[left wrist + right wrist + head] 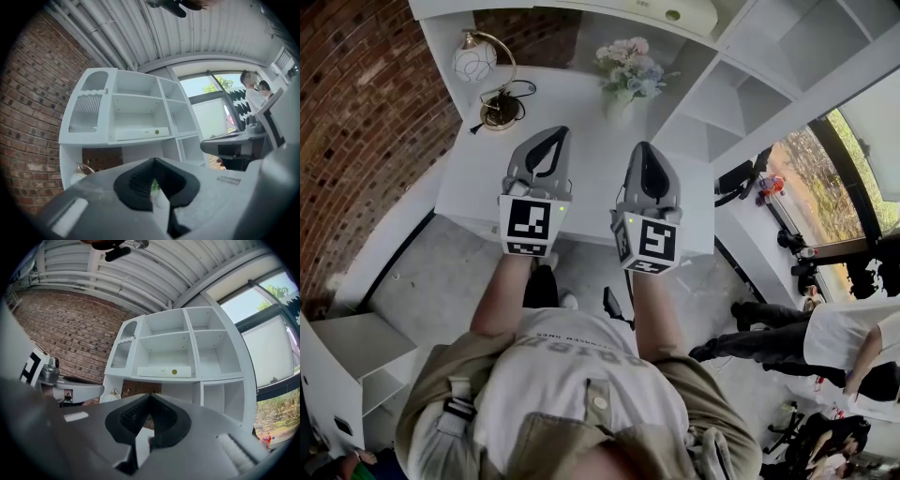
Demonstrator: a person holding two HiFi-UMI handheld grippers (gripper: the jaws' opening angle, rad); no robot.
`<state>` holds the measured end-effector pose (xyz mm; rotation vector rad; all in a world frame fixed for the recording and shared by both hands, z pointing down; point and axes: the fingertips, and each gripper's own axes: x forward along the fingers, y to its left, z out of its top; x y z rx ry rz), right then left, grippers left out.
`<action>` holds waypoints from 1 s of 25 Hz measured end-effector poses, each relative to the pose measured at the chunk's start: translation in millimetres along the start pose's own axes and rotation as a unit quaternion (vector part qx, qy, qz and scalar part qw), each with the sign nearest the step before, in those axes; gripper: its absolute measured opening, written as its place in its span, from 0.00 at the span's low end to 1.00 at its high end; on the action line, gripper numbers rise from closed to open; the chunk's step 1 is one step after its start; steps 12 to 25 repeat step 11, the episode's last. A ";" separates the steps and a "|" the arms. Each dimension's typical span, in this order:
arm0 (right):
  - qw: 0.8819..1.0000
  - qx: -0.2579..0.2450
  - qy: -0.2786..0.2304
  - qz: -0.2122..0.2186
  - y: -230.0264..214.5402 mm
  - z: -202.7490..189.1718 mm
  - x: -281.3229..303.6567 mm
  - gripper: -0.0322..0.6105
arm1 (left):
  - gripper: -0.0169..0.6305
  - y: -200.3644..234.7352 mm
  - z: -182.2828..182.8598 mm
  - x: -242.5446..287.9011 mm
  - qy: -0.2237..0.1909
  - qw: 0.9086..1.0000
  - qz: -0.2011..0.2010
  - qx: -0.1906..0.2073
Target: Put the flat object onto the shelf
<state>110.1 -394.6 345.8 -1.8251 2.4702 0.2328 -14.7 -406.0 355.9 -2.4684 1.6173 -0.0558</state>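
Observation:
A flat white box with a yellow-green dot [140, 133] lies on the middle shelf of the white shelf unit [112, 103]; the right gripper view shows the box [164, 371] too, and in the head view it [675, 14] sits at the top edge. My left gripper [551, 141] and right gripper [642, 150] hang side by side over the white desk [487, 178], pointing at the shelves and well short of them. Both are shut with nothing between the jaws, as the left gripper [153, 161] and right gripper [150, 397] show in their own views.
A globe desk lamp [483, 70] stands at the desk's back left and a vase of flowers [628, 70] at the back middle. Brick wall [356, 112] runs along the left. A low white cabinet [347, 356] is at lower left. People [825, 337] stand at the right.

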 end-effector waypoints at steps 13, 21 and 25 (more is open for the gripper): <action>1.000 0.005 -0.002 0.008 -1.0 -4.9 6.1 0.05 | 0.04 4.4 -8.9 5.3 0.009 1.000 0.003 0.001; 1.000 0.005 -0.002 0.008 -1.0 -4.9 6.1 0.05 | 0.04 4.4 -8.9 5.3 0.009 1.000 0.003 0.001; 1.000 0.005 -0.002 0.008 -1.0 -4.9 6.1 0.05 | 0.04 4.4 -8.9 5.3 0.009 1.000 0.003 0.001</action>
